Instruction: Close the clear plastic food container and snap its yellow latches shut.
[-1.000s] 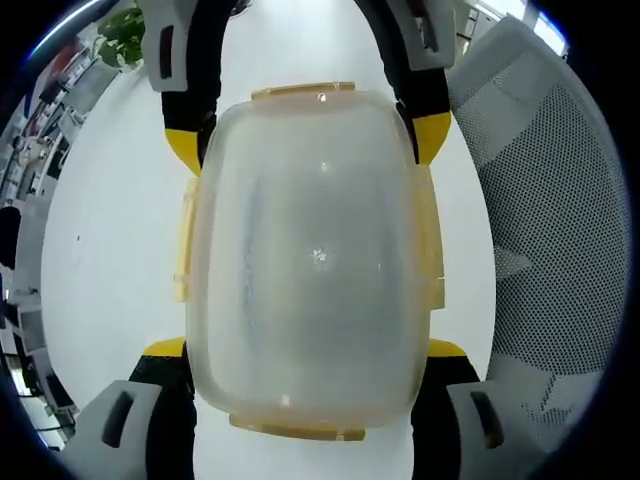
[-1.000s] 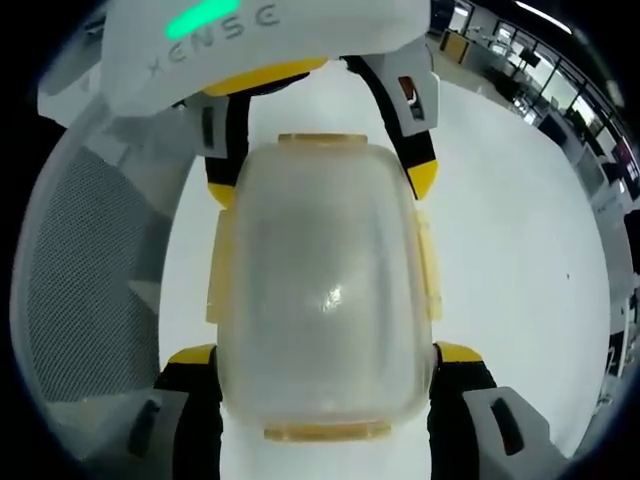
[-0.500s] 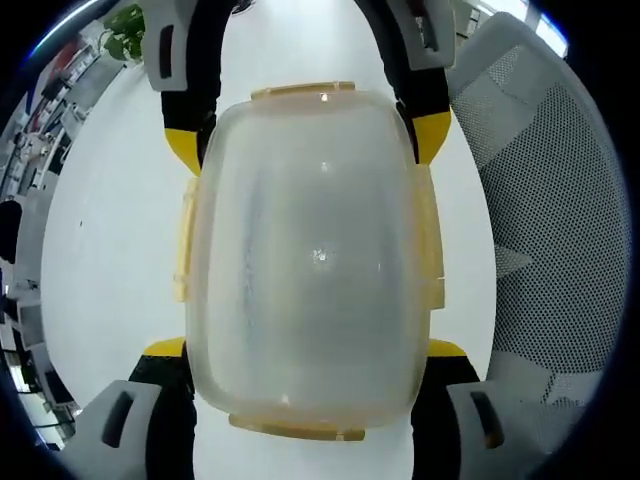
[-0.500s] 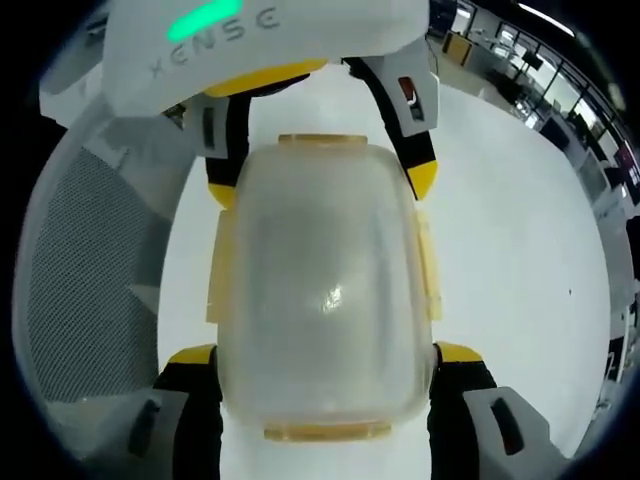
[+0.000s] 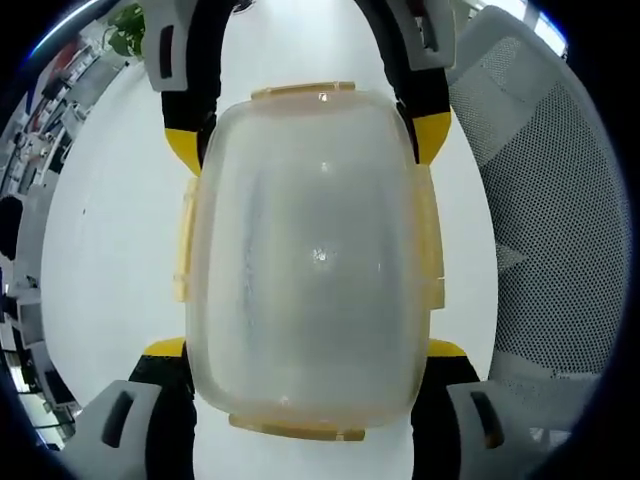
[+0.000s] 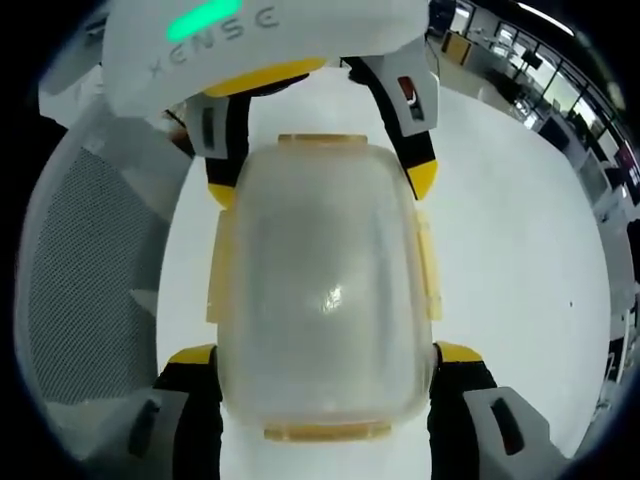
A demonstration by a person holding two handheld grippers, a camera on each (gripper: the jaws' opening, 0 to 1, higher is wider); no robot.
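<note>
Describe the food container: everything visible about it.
The container is cloudy clear plastic, a rounded rectangle with its lid on. Yellow latches run along all four edges, lying flat against the sides. It sits between both tongs: the left tongs flank its near end in the left gripper view, the right tongs likewise from the opposite end. A white table lies behind it.

White surface (image 5: 110, 230) under bright even light. Grey mesh-backed chair (image 5: 545, 210) just beside it. Green potted plant (image 5: 125, 30) and office desks (image 6: 545, 75) far behind, with ceiling strip lights (image 6: 545, 15).
</note>
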